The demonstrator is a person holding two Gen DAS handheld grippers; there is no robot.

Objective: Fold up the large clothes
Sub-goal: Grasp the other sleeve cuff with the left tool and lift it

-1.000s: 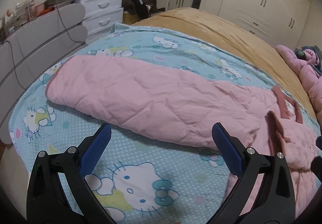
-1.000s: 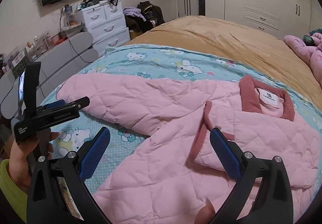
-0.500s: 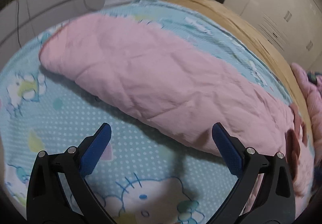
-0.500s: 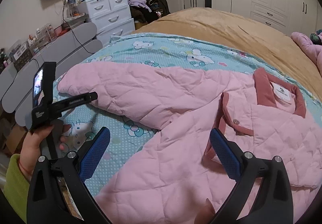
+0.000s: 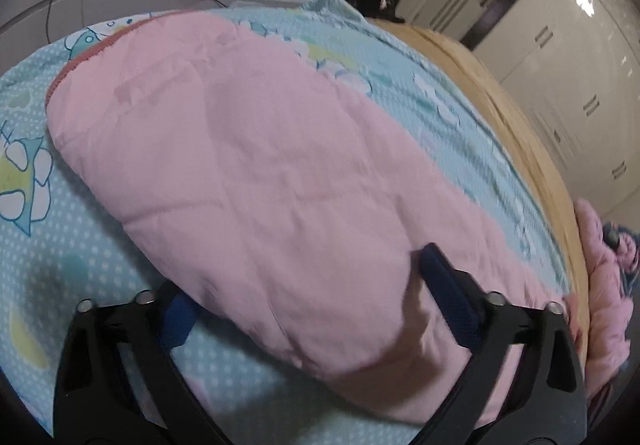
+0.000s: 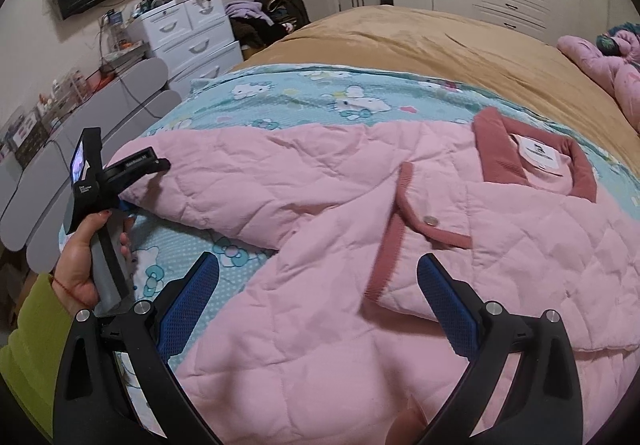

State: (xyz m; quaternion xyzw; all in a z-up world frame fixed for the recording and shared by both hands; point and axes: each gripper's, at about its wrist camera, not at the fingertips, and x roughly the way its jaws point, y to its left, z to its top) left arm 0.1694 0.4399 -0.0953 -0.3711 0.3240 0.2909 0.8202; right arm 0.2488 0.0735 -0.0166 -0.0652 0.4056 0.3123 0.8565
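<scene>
The left gripper stands spread wide and straddles the sleeve of a pink quilted jacket: one blue pad is tucked under the sleeve's near edge against the sheet, the other rides on top of the padding, and nothing is clamped yet. That low, wide stance suits a thick sleeve, since the fingers must take in the whole padded layer before closing. The sleeve runs away ahead of these fingers to its dark pink cuff at the far left.

The right gripper is also spread apart and holding nothing, hovering above the jacket's body. Seen from it, the left gripper is off to the left at the sleeve's outer end, held in the person's left hand. Just ahead of the right fingertips lies the front flap with a dark pink trim and a snap button; farther ahead and to the right sits the collar with its label.

The jacket lies front-up, spread on a blue Hello Kitty sheet over the bed, the sleeve stretched out sideways. Probably the sleeve is about to be gripped and carried across the body, while the right gripper waits over the torso to pin or smooth it.
</scene>
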